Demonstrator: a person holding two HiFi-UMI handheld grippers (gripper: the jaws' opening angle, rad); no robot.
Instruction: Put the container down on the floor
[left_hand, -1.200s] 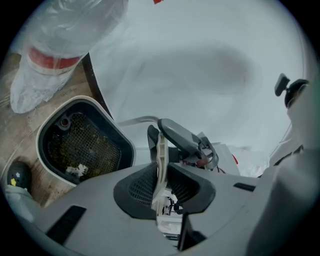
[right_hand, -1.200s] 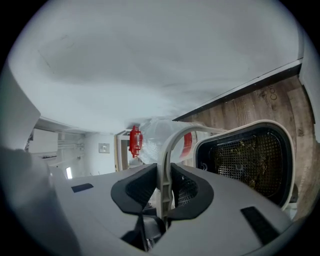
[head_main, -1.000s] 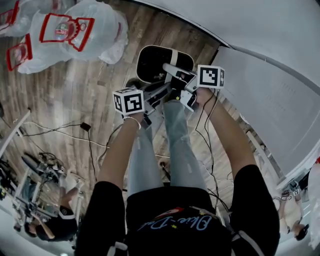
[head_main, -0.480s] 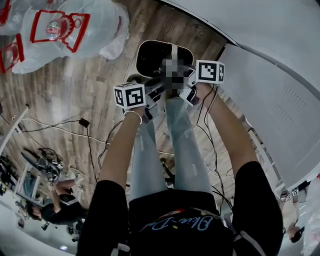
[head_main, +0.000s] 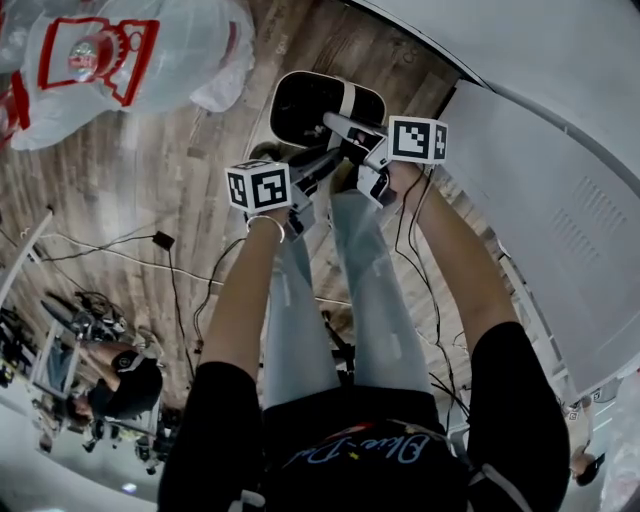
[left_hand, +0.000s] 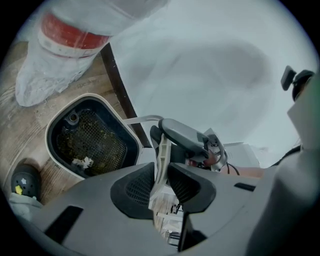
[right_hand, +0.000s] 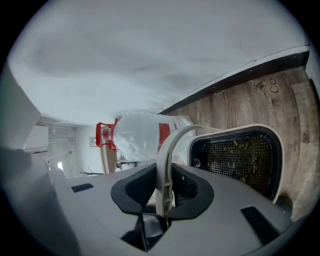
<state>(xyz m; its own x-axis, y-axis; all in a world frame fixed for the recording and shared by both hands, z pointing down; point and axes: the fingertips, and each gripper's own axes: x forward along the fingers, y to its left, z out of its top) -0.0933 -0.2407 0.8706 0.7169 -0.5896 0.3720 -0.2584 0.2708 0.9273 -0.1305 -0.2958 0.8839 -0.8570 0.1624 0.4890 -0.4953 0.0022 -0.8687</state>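
We hold the container (head_main: 318, 105) by its white handle (right_hand: 167, 150), and it seems to hang low over the wooden floor (head_main: 150, 180), near the wall. The left gripper (left_hand: 161, 182) has its jaws pinched narrowly on the handle, and the right gripper (right_hand: 165, 187) clamps it just beside. We judge both hands should lower evenly so the base lands flat, clear of the plastic bag (head_main: 130, 60). The jaws should part only once the floor bears the weight.

Bags (head_main: 120, 60) L, wall (head_main: 530, 50) R of container (head_main: 300, 110)
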